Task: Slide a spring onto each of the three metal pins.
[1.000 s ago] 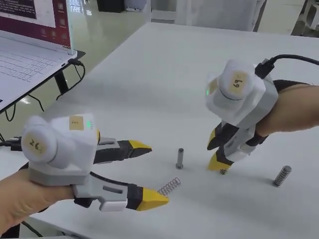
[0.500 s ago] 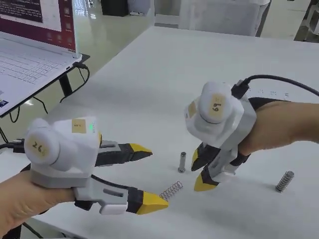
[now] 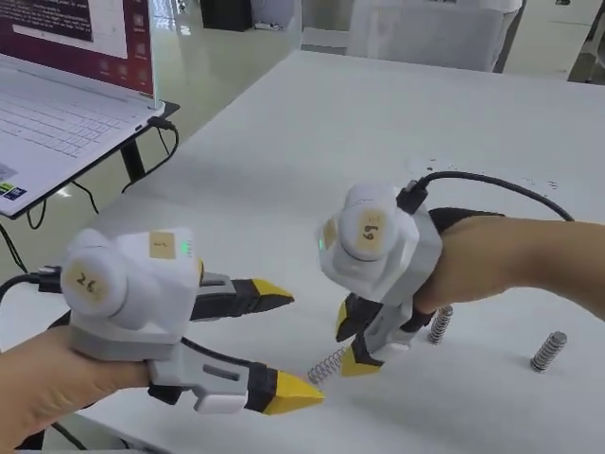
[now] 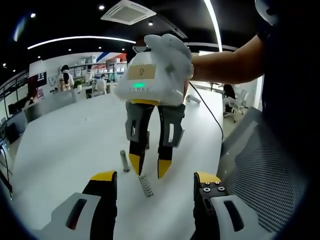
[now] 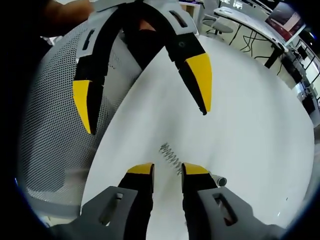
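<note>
Head view: on the white table [image 3: 312,132], the right gripper [image 3: 351,340] pointed down. Its yellow-tipped jaws were slightly apart over a small coiled metal spring [image 3: 325,363] lying flat. The left gripper [image 3: 295,346] hovered close by, its jaws wide apart and empty. A second spring [image 3: 440,324] and a third spring [image 3: 548,351] stood further right. An open laptop [image 3: 57,104] sat at far left.

Left gripper view: a short upright grey metal pin [image 4: 124,161] stood just beside the lying spring.

Right gripper view: the spring's near end lay between the right gripper's tips, unclamped.
</note>
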`<state>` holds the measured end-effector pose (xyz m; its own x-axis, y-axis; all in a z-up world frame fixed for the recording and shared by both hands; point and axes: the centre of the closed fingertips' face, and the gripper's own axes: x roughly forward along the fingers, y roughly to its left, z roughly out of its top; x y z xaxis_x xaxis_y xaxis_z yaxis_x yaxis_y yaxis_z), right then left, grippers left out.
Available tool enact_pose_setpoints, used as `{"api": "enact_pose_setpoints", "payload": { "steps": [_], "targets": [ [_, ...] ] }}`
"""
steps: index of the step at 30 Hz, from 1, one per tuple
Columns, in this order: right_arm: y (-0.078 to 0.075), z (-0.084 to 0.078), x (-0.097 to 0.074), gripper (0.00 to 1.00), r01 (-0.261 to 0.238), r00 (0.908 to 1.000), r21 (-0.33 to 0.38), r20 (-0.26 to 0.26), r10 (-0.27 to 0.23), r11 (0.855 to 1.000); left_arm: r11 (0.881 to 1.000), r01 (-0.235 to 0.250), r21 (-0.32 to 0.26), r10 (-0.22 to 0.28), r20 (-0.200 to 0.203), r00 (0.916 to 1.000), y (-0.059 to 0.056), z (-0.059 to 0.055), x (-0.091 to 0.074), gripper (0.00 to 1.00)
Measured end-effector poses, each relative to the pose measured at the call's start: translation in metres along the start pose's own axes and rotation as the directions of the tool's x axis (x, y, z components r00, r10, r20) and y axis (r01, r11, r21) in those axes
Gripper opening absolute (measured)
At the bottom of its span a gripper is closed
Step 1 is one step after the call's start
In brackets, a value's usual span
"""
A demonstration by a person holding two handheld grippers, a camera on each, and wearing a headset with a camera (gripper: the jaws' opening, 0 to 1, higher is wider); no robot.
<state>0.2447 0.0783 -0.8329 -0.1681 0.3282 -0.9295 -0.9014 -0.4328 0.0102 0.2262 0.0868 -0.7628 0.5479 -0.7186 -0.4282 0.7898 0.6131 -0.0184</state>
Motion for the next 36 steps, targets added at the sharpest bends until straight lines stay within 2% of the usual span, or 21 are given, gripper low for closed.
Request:
{"api": "enact_pose_setpoints", "payload": {
  "steps": [8, 17, 29, 36],
  "targets": [
    [-0.006, -0.002, 0.012, 0.18, 0.003, 1.0000, -0.001, -0.008, -0.003, 1.000, 1.000, -0.002, -0.006, 0.002, 0.002, 1.0000, 0.002, -0.002, -0.001, 0.57],
    [-0.008, -0.010, 0.022, 0.16, 0.003, 0.9989, -0.013, -0.048, -0.003, 1.000, 1.000, -0.001, -0.008, 0.001, 0.009, 1.0000, 0.001, -0.001, -0.001, 0.56],
    [-0.005, -0.022, 0.019, 0.13, 0.021, 0.9964, -0.034, -0.082, -0.023, 0.999, 1.000, 0.001, -0.012, -0.001, 0.012, 0.9999, 0.001, -0.002, -0.002, 0.56],
    [-0.001, -0.026, 0.020, 0.11, 0.023, 0.9967, -0.025, -0.078, -0.025, 0.999, 1.000, 0.005, -0.011, -0.005, 0.006, 1.0000, -0.002, -0.002, -0.001, 0.55]
  ]
}}
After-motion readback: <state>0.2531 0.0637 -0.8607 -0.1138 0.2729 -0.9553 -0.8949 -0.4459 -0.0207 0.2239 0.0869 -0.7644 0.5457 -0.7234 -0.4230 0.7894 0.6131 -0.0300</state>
